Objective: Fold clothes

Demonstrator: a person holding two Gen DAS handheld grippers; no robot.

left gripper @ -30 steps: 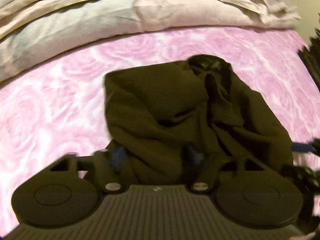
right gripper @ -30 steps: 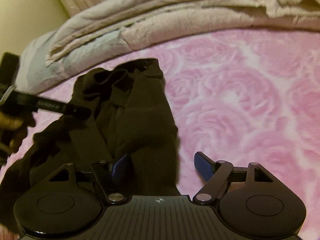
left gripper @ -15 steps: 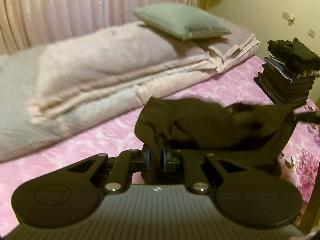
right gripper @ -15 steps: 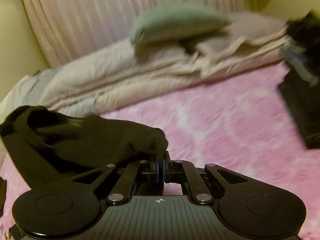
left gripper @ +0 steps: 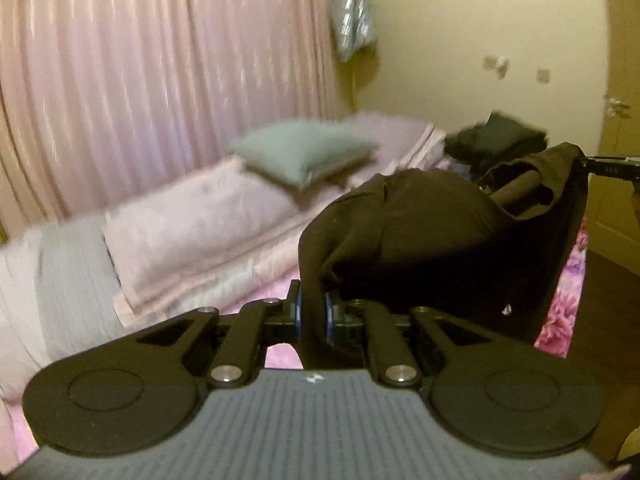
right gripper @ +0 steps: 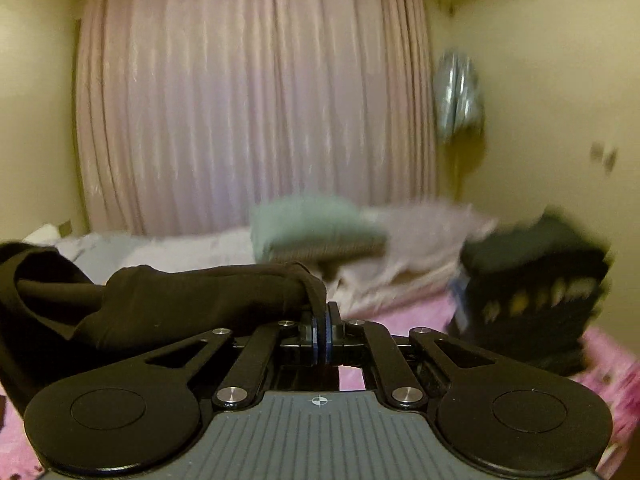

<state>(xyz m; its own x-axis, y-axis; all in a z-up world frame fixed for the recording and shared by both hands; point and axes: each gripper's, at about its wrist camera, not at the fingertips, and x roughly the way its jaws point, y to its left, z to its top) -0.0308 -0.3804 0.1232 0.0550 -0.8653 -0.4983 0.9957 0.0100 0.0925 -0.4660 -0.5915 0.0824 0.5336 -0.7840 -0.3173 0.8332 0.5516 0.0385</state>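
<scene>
- Since the earlier frames, both grippers have risen from the bedspread with the dark garment (left gripper: pixel 432 236); it lay crumpled on the pink cover then and now hangs clear of it, and the cameras look toward the curtain instead of down at the bed.
- Left gripper (left gripper: pixel 312 312): jaws nearly closed, a thick fold of the dark cloth pinched between the blue pads.
- Right gripper (right gripper: pixel 319 334): jaws fully closed on a thin edge of the same garment (right gripper: pixel 192 292), which trails off to the left of that view.
- Garment position: in the air above the pink bedspread (left gripper: pixel 558 312), strung between the two grippers, its bulk sagging in between.
- Long axis: judged roughly level, running gripper to gripper; which end is collar or hem I cannot tell.
- Risk, near: the right gripper's bite looks shallow, and a sharp shake could pull that edge free.
- Risk, mid: the cloth is bunched rather than spread, so laying it down now would likely trap creases.
- Risk, far: the stack of folded clothes (right gripper: pixel 532 280) stands close by on the bed, and a swinging tail could topple it.
</scene>
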